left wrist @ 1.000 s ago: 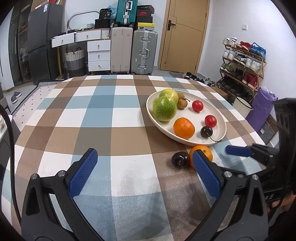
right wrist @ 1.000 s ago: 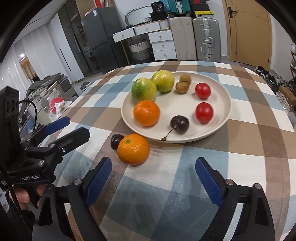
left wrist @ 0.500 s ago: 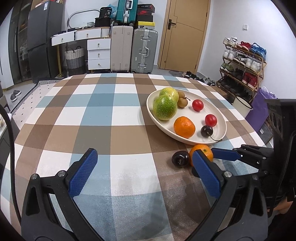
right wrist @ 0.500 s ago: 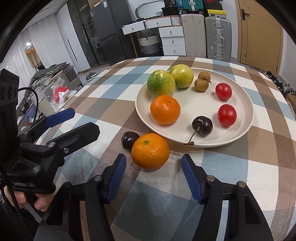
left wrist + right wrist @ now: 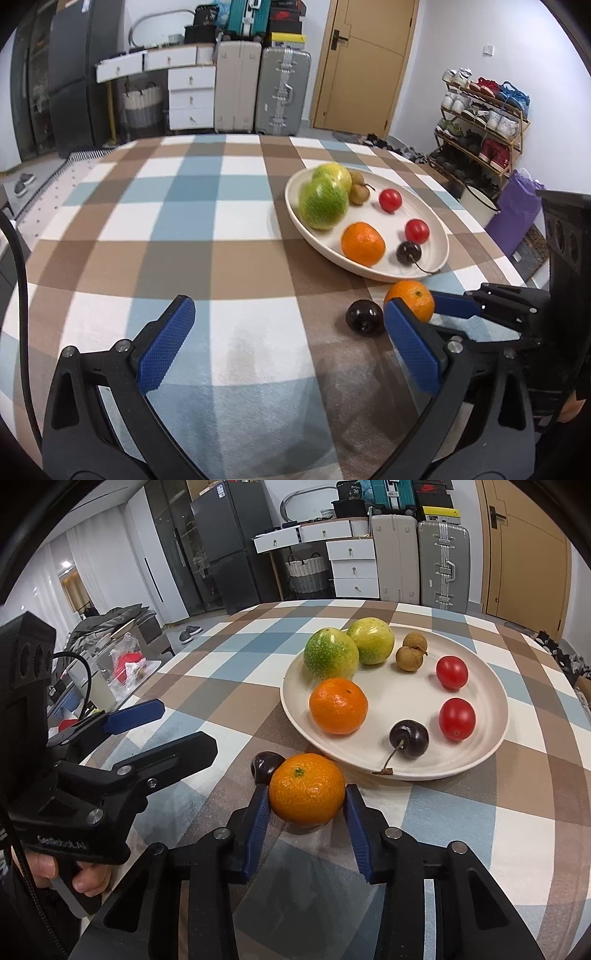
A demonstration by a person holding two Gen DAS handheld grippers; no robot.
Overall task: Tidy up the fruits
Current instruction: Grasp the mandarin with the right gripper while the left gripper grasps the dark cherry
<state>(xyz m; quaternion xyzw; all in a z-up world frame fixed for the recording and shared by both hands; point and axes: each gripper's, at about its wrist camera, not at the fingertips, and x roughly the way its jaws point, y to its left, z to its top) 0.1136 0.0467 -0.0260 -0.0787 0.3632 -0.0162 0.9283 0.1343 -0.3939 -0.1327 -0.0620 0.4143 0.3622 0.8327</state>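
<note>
The right claw (image 5: 306, 805) has just been closing and clamps the orange (image 5: 306, 788), stem end up; the left claw (image 5: 288, 339) stands apart.

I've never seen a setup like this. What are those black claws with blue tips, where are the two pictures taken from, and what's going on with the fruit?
Those claws are hand-held grippers; a person holds one in each hand, and each carries a camera looking along its fingers. One picture comes from each.

The right gripper has just been closing around a mandarin on the checked tablecloth; its blue pads now press the fruit's sides. A dark cherry lies beside it. The left gripper is open and empty.

The white plate holds another mandarin, two green passion fruits, two longans, two cherry tomatoes and a second cherry.
</note>
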